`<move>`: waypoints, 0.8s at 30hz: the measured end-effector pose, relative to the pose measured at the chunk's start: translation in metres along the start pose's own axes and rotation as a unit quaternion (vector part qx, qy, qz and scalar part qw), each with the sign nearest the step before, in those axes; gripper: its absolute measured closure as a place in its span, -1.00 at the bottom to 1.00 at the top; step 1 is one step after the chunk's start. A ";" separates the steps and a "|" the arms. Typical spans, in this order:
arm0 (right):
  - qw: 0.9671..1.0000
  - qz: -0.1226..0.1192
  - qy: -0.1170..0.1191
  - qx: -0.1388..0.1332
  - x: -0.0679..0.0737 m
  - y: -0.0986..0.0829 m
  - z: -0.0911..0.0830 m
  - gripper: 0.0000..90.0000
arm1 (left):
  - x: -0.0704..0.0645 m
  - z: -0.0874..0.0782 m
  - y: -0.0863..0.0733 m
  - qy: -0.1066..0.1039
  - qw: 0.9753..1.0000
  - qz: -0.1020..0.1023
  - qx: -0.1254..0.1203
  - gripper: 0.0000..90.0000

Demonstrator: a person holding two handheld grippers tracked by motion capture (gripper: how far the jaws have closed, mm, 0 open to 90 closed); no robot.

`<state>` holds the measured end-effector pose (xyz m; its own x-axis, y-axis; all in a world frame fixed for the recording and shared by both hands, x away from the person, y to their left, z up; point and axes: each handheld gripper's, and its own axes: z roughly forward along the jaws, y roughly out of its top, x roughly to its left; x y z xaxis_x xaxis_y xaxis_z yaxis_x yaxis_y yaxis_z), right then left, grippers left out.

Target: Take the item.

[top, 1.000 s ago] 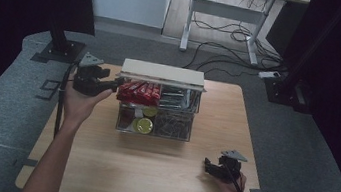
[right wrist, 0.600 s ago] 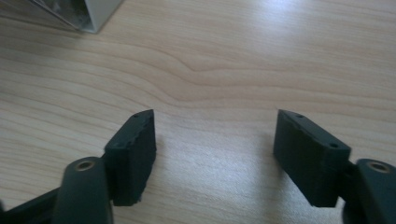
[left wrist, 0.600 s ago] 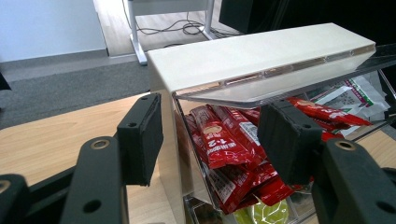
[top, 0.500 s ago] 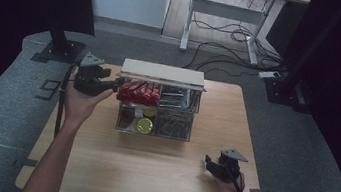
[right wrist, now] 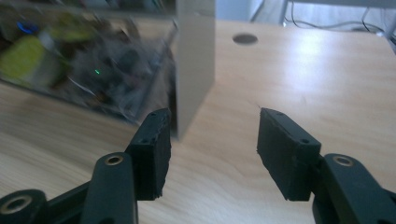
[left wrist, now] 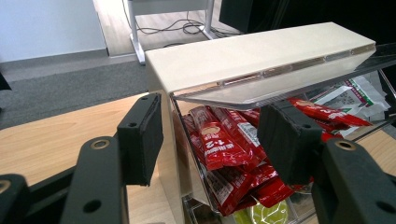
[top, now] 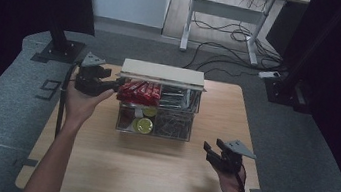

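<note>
A person is reaching two handheld grippers toward a clear plastic organiser box with a cream lid (top: 163,73) on a light wooden table (top: 147,173).

The left gripper (top: 109,85) is hovering at the box's upper left corner, its jaws standing apart with nothing between them; in the left gripper view they are framing that corner. Inside, red foil sachets (left wrist: 224,144) are lying stacked in the upper left compartment, one printed "1+2"; the smaller lettering is too small to read. A yellow-green round lid (top: 144,125) is sitting in the lower left compartment. The right gripper (top: 215,154) is resting low at the table's near right, well apart from the box, jaws also apart and empty. Compared with half a second ago, both grippers and the box are staying in almost the same places.
</note>
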<state>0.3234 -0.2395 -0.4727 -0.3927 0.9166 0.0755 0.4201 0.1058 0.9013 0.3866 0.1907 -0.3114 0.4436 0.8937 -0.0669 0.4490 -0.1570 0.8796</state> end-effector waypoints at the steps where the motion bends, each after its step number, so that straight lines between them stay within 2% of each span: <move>1: 1.000 -0.004 0.006 -0.008 0.003 0.008 -0.003 0.02 | 0.000 0.000 0.000 0.000 1.000 0.000 0.000 -0.09; 6: 1.000 -0.013 0.021 -0.016 0.012 0.025 -0.006 0.03 | 0.000 0.000 0.000 0.000 1.000 0.000 0.000 -0.09; 7: 0.999 -0.019 0.025 -0.021 0.017 0.033 -0.006 0.03 | 0.000 0.000 0.000 0.000 1.000 0.000 0.000 -0.09; 8: 0.999 -0.019 0.025 -0.021 0.017 0.033 -0.006 0.03 | 0.000 0.000 0.000 0.000 1.000 0.000 0.000 -0.09; 17: 0.997 -0.037 0.046 -0.048 0.043 0.071 -0.005 0.07 | 0.000 0.000 0.000 -0.001 1.000 -0.001 0.000 -0.09; 24: 0.996 -0.043 0.053 -0.056 0.052 0.087 0.001 0.12 | 0.001 0.000 0.000 -0.004 1.000 -0.002 -0.001 -0.10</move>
<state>0.3402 -0.1823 -0.3912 -0.5099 0.8595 0.0358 0.2899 0.1325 0.9478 0.3868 0.1917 -0.3118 0.4477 0.8912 -0.0731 0.4490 -0.1533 0.8803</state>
